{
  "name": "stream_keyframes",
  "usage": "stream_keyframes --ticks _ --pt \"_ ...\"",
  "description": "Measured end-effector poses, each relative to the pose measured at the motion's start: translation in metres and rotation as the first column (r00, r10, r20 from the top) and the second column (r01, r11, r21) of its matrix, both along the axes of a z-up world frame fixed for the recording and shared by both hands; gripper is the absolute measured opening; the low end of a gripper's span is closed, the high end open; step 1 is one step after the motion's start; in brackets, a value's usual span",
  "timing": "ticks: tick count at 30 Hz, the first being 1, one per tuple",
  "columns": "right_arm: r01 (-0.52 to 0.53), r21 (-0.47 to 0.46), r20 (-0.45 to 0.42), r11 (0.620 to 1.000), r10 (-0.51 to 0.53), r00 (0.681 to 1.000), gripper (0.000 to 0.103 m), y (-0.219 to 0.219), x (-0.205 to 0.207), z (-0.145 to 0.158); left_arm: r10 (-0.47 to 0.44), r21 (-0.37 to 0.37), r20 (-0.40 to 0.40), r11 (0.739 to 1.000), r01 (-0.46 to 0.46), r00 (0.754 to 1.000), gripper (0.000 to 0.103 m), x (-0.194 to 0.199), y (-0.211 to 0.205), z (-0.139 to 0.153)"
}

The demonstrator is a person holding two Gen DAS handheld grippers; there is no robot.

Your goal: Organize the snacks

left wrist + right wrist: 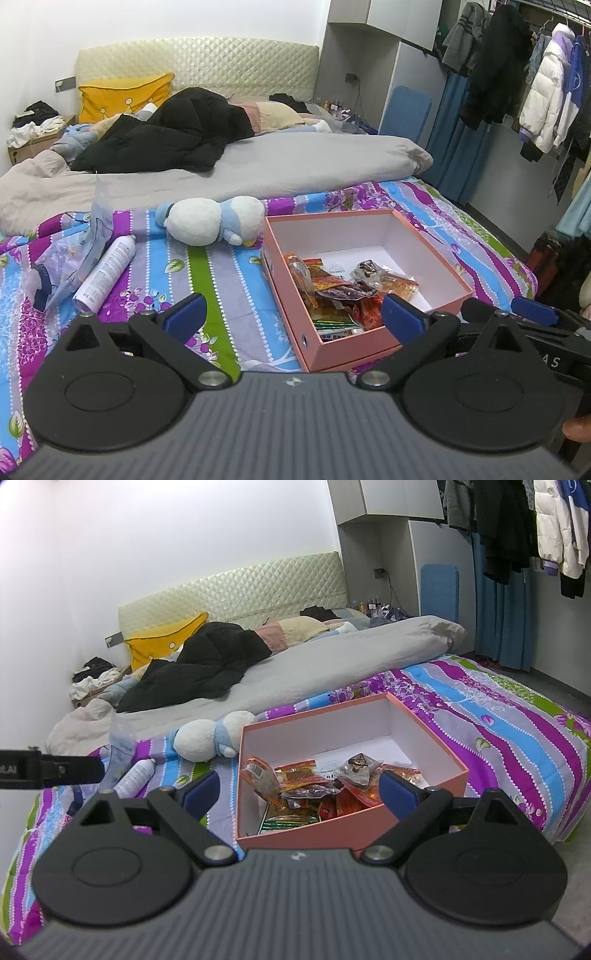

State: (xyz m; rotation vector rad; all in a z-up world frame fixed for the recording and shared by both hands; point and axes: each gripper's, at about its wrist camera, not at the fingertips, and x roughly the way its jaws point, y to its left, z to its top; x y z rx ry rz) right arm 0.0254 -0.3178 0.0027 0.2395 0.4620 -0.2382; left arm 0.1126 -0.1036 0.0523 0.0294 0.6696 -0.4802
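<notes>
Because the crinkly orange and red snack packets (332, 291) are already heaped at 6 o'clock inside the open pink cardboard box (436, 258) on the striped bed sheet (218, 266), the left hand-held gripper (291, 314) and right hand-held gripper (295, 790) are held wide open and empty above it.

Pink open box (332, 349) on striped bedspread, white inside, snack packets (334, 291) (red, orange, green) heaped at its near end

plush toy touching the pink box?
Cannot tell. In the left wrist view the plush toy sits right against the pink box far corner, but neither view plainly shows contact or gap.
</notes>
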Motion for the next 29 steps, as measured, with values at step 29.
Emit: stream_keyframes --ticks 29 --pt "0.0 0.013 0.009 1.0 0.0 1.0 0.094 -0.0019 0.0001 0.0014 0.021 -0.005 0.001 1.0 -0.021 1.0 0.102 -0.0051 0.0073 -0.0008"
